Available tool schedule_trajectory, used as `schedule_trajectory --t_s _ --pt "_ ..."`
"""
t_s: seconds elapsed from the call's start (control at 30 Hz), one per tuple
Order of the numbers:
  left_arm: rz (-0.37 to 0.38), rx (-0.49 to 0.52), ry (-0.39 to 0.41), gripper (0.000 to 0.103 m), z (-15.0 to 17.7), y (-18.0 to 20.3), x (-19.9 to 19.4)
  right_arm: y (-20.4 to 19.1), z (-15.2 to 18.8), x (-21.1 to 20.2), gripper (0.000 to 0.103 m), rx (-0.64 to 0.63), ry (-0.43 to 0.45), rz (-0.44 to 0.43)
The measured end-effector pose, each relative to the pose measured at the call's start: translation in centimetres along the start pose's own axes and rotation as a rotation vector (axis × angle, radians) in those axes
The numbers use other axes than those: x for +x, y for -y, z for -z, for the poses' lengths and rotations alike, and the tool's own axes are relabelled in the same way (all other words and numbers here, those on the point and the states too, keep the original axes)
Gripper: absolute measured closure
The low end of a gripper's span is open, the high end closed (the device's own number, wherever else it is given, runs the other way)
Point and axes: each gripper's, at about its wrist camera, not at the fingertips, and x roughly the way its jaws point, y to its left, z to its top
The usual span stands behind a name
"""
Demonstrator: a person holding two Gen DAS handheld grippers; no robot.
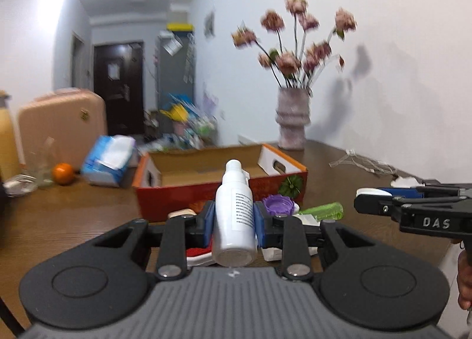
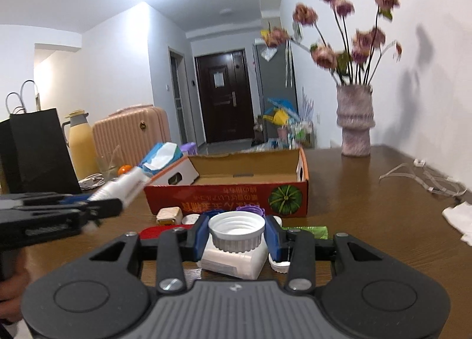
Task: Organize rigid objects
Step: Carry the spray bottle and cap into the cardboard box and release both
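Observation:
My left gripper (image 1: 233, 218) is shut on a white bottle (image 1: 234, 209) with a printed label, cap pointing forward, held above the table. The same bottle (image 2: 125, 184) juts from the left gripper at the left of the right wrist view. My right gripper (image 2: 237, 234) is shut on a white ribbed screw lid (image 2: 236, 229), open side up. The right gripper (image 1: 365, 197) also enters the left wrist view from the right. An open red cardboard box (image 1: 224, 191) (image 2: 230, 196) stands just ahead of both.
Small items lie before the box: a purple lid (image 1: 278, 204), a green packet (image 1: 326, 210), a white jar (image 2: 233, 262), a beige case (image 2: 168, 215). A vase of flowers (image 2: 355, 123), tissue pack (image 1: 107, 163), orange (image 1: 62, 173), cables (image 2: 424, 179) and black bag (image 2: 35, 150) share the wooden table (image 2: 368, 221).

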Motion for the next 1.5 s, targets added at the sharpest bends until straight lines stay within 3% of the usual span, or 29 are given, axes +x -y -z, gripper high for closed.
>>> schedule_trajectory --t_s 0.17,0.33,0.73,1.1,1.5 --pt "-0.07 -0.025 0.063 0.075 0.9 0.5 -5.5 -2.0 1.4 -3.5 0.063 -0.053 0.037 0.003" --pt "-0.087 -0.054 0.091 0.075 1.9 0.8 -9.3 -3.0 3.2 -6.6 0.063 -0.062 0.039 -0.008" --pt "-0.088 -0.068 0.117 0.075 2.6 0.2 -10.9 -3.7 3.9 -8.7 0.063 -0.055 0.052 -0.012" --pt "-0.088 -0.093 0.108 0.075 -0.5 -3.0 -4.2 -1.7 0.1 -2.5 0.063 -0.043 0.018 -0.036" --pt "-0.024 -0.136 0.012 0.075 -7.8 -10.0 10.7 1.5 -8.9 11.1 0.063 -0.073 -0.021 -0.128"
